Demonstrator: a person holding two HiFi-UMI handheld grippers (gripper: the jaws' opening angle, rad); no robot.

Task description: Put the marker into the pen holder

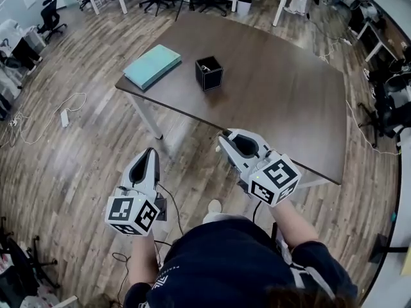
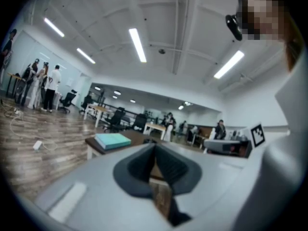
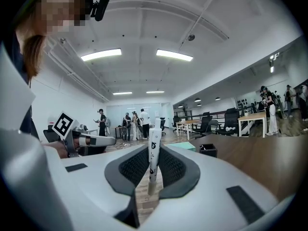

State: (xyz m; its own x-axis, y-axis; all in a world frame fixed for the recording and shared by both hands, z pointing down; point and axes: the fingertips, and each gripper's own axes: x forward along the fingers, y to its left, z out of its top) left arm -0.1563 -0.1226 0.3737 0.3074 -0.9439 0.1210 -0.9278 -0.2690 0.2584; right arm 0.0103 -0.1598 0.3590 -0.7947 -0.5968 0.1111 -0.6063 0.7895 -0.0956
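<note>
The marker (image 3: 153, 150) stands upright, pinched near its middle by the right gripper (image 1: 228, 138), just short of the table's (image 1: 276, 108) near edge. It looks light, hard and smooth, so it could slip. The left gripper (image 1: 152, 154) is pressed together with nothing in it. Farther off, the pen holder (image 1: 209, 73) sits near the table's left corner.

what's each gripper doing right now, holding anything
Left gripper: jaws shut, nothing between them.
Right gripper: jaws shut on the white cylindrical marker with black print.
</note>
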